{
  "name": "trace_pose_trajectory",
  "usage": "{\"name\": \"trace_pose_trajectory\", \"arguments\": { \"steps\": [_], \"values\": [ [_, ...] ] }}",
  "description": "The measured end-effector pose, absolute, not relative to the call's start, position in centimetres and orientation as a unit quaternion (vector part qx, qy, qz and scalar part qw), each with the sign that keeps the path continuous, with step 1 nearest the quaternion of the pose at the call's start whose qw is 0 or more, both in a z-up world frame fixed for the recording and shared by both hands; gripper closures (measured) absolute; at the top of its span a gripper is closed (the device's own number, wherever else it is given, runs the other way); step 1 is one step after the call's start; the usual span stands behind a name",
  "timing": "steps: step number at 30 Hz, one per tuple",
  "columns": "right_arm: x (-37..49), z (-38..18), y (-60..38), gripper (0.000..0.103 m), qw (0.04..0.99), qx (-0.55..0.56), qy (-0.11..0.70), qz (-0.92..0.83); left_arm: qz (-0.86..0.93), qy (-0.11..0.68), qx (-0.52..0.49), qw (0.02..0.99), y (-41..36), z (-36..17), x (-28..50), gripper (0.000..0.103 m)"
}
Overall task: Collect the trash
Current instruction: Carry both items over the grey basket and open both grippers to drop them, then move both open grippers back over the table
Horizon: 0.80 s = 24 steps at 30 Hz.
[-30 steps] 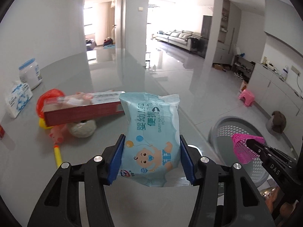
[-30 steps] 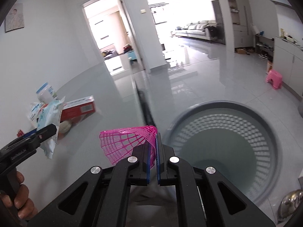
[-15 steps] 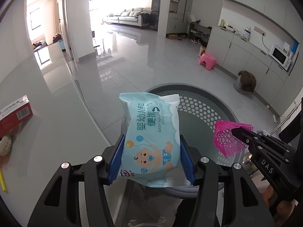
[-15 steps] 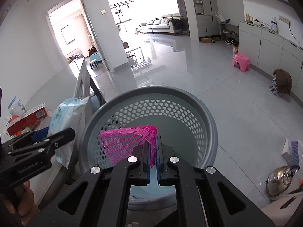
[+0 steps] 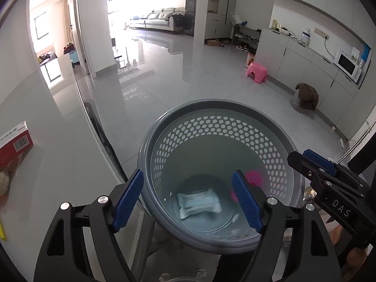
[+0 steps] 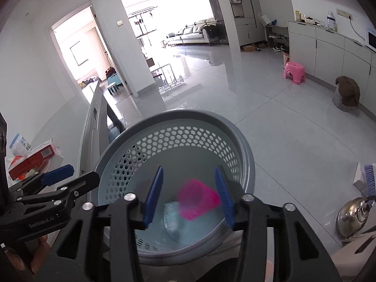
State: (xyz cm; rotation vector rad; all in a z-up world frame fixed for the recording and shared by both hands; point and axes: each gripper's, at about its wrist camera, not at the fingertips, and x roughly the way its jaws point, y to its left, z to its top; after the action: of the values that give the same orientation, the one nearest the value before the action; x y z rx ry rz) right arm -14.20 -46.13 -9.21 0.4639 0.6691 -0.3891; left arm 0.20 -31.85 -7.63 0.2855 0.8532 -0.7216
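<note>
A: What did the left wrist view give that the right one didn't?

B: A sharp look at the wipes pack (image 5: pixel 199 202), lying flat on the floor of the grey basket (image 5: pixel 211 108). The pink net piece (image 5: pixel 253 178) showed only as a sliver behind the left gripper's (image 5: pixel 188 198) right finger. That gripper stood wide, nothing between its blue pads (image 5: pixel 128 196).

A: And the right wrist view?

B: There the pink net piece (image 6: pixel 197 199) was blurred but large, inside the basket (image 6: pixel 244 145), with the wipes pack (image 6: pixel 171 209) a pale smear just beside it. The right gripper (image 6: pixel 189 195) was also spread wide and empty, above the basket's mouth.

A: Edges, room to move?

B: The basket's rim sat just beside the edge of the grey surface (image 5: pixel 58 155); whether they touched, I couldn't tell. A red box (image 5: pixel 14 144) lay on that surface, well apart from the basket. Past the basket was bare tiled floor (image 6: pixel 293 129), with a pink stool (image 6: pixel 294 69) near the cabinets and a kettle (image 6: pixel 352 216) low at the right.
</note>
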Motion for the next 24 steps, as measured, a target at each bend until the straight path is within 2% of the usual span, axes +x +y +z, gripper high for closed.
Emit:
{"name": "trace_pose_trajectory", "arguments": {
  "steps": [10,17,24],
  "values": [
    [-14.6,-9.2,-45.7,0.049,0.897,0.23,0.327,-0.188,-0.33,0.403,0.128,0.844,-30.4,-7.3,-0.2,0.026],
    [-14.9,-8.9,-44.1,0.032,0.898,0.23,0.329,-0.181,-0.315,0.395,0.128,0.853,-28.7,-7.1,-0.6,0.022],
    [-14.3,-8.3,-42.5,0.029,0.897,0.225,0.339,-0.17,-0.294,0.391,0.12,0.864,-25.9,-6.5,-0.3,0.021]
  ]
}}
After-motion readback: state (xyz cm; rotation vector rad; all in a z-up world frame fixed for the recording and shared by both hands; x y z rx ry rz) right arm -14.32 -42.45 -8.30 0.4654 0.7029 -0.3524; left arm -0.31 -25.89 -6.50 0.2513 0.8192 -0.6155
